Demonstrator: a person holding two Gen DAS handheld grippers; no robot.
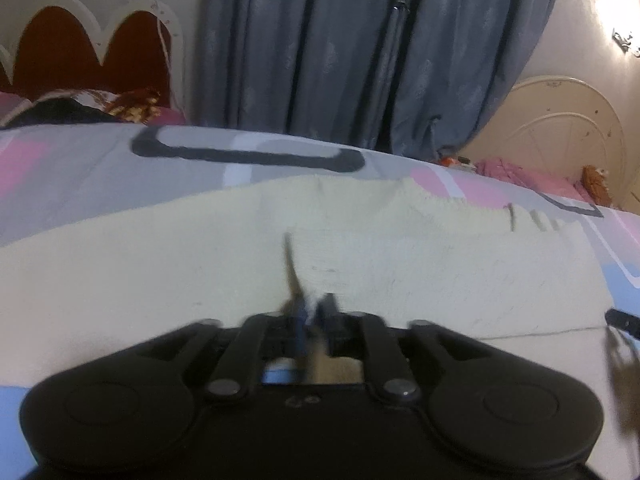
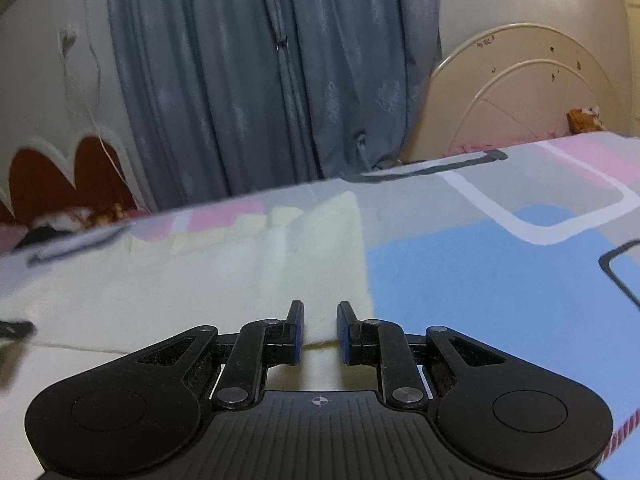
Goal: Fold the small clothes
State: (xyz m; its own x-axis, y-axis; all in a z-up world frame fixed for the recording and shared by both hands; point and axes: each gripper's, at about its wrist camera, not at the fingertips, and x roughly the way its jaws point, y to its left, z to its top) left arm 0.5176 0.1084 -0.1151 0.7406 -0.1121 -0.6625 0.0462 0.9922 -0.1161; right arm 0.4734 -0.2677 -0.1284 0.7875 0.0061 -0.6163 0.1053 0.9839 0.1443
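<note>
- Cream knitted garment (image 1: 280,256) is seen spread flat on the patterned bedsheet (image 1: 80,168); in the right wrist view the same garment (image 2: 224,280) fills the left half of the bed surface, its right edge ending against a blue patch of the sheet (image 2: 480,280).
- A folded-over layer edge is visible across the garment near both grippers.
- Left gripper (image 1: 314,310) is blurred; its fingers are drawn close together just over the garment, and a thin dark strand rises from between them; whether cloth is actually pinched cannot be told.
- Right gripper (image 2: 320,330) is shown sharp, fingers apart with a clear gap, blue pads facing each other; the garment's near edge lies in the gap between them, nothing clamped.
- A dark tip (image 1: 624,322) is caught at the right border of the left view, too blurred to name surely.
- Grey-blue curtains (image 2: 260,80) hang behind the bed.
- A cream arched headboard (image 2: 520,88) stands at the right, a red scalloped headboard (image 1: 80,52) at the left.
- Pink bedding (image 1: 532,176) and a brown toy-like object (image 1: 596,184) lie on the far bed.
</note>
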